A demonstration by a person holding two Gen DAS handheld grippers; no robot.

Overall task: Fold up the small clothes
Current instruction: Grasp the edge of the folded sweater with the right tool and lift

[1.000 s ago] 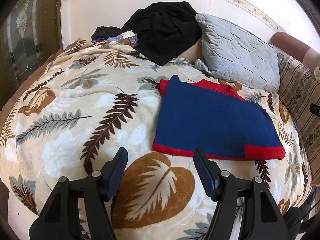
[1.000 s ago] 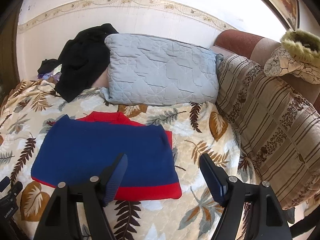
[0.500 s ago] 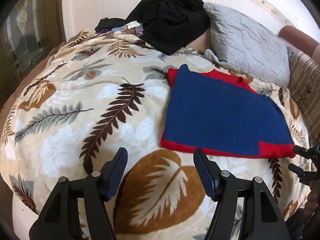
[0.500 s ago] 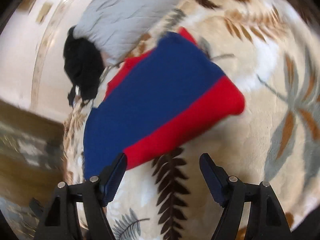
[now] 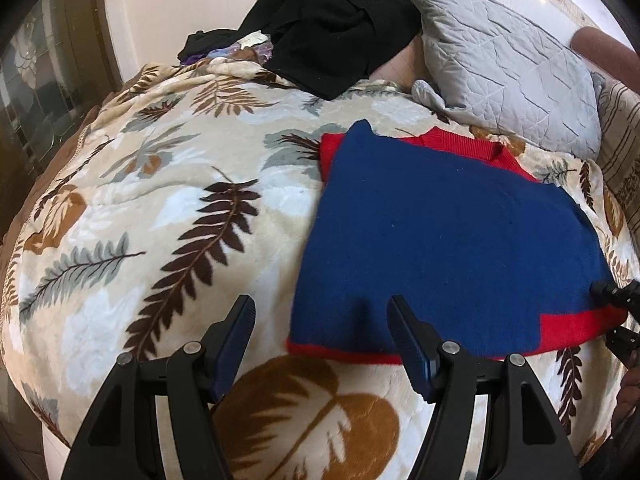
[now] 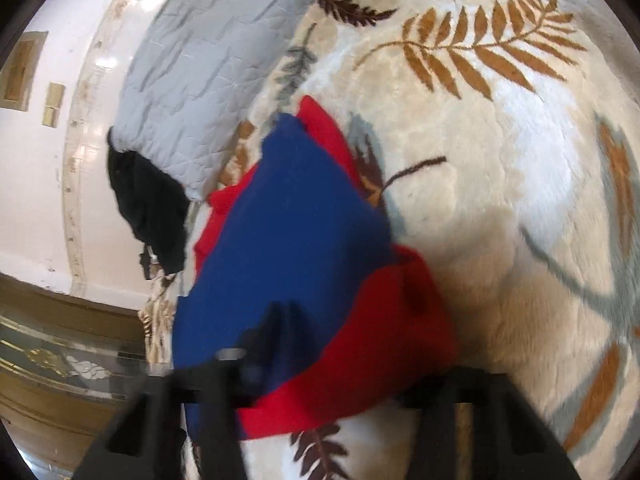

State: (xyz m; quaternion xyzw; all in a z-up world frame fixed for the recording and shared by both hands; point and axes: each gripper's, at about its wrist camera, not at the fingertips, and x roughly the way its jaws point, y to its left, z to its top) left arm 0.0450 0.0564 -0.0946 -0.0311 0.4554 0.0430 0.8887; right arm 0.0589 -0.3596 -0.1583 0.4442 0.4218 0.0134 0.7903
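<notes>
A blue sweater with red hem and collar (image 5: 440,240) lies folded flat on the leaf-patterned blanket (image 5: 160,220). My left gripper (image 5: 322,320) is open just above the sweater's near left corner, which sits between its fingers untouched. My right gripper (image 5: 614,312) is at the sweater's near right red corner. In the blurred right wrist view its jaws (image 6: 348,340) are closing on the sweater (image 6: 288,240), and the red hem bunches up between them and covers the right finger.
A grey quilted pillow (image 5: 500,60) and a heap of black clothes (image 5: 332,28) lie at the head of the bed against the wall. A striped cushion (image 5: 620,152) lines the right side. The bed edge drops off at the left by a glazed door (image 5: 32,80).
The left gripper has come nearer to the sweater's near left corner. The right gripper rolled, dropped to the red hem corner and narrowed its jaws onto the cloth.
</notes>
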